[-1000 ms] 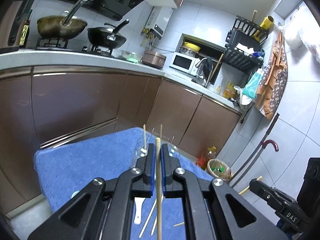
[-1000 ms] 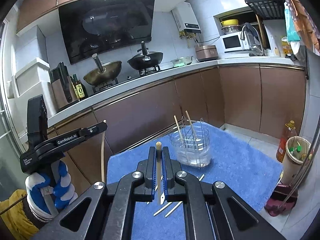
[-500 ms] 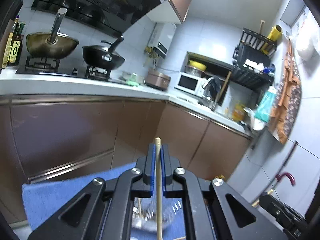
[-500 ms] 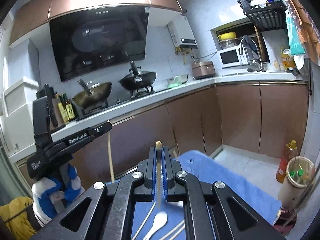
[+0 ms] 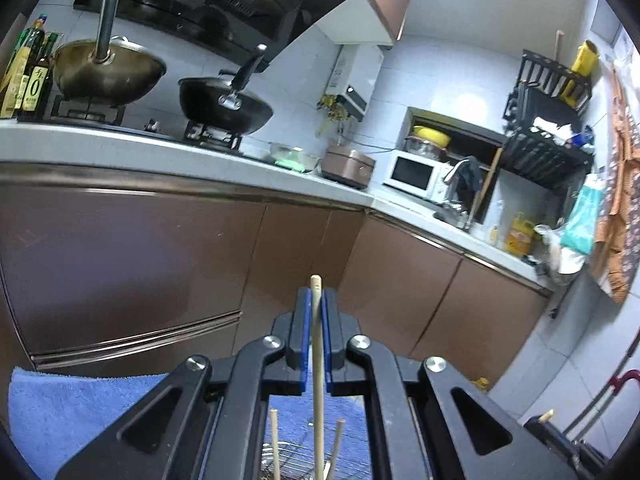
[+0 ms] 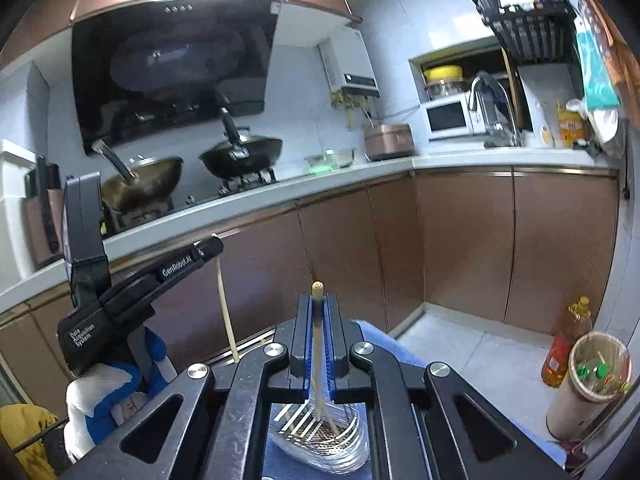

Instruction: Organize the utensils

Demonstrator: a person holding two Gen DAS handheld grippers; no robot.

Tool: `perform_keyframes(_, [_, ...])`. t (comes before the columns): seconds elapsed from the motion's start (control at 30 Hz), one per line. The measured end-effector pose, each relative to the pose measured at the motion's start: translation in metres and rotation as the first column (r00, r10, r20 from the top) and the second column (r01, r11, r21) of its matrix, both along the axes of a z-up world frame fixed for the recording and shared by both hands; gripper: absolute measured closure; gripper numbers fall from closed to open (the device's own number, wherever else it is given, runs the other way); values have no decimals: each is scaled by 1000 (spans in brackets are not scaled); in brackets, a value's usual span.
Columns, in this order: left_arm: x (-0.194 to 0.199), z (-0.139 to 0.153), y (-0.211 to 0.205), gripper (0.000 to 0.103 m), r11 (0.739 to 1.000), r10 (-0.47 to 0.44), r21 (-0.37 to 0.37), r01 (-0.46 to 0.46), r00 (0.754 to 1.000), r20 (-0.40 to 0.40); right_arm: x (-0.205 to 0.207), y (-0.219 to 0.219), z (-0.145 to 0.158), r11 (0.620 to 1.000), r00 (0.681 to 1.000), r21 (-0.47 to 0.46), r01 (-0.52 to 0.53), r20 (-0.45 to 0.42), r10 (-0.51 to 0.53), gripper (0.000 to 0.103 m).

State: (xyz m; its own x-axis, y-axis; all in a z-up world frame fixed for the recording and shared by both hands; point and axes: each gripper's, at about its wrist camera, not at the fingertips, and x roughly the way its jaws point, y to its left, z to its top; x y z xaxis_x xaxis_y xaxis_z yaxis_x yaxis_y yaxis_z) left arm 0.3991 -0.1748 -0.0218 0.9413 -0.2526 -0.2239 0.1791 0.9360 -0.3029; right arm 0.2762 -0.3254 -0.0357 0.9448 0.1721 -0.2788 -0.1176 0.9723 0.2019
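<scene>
Blue terry-cloth towel spread as the work surface, carrying 1 holder.

We see the fuzzy blue towel filling the lower left of the left wrist view and showing as a strip behind the gripper in the right wrist view. Directly on it stands a clear plastic utensil holder with a wire frame and slotted bottom; in the left wrist view only its wire rim shows at the lower edge. What lies beneath the towel is hidden from us.
</scene>
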Motion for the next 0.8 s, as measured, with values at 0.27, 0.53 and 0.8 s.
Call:
perform_keyframes(0.27, [21, -37, -1, 98, 999, 47, 9, -46, 998, -29, 17, 6, -43, 1000, 997, -14, 2, -71, -3, 97])
perform_keyframes(0.53, [21, -17, 27, 98, 996, 15, -92, -18, 999, -35, 21, 4, -42, 1000, 997, -16, -5, -75, 4, 97])
perform_keyframes(0.8, [17, -8, 31, 98, 992, 68, -105, -65, 997, 21, 25, -2, -47, 1000, 996, 3, 2, -87, -2, 97])
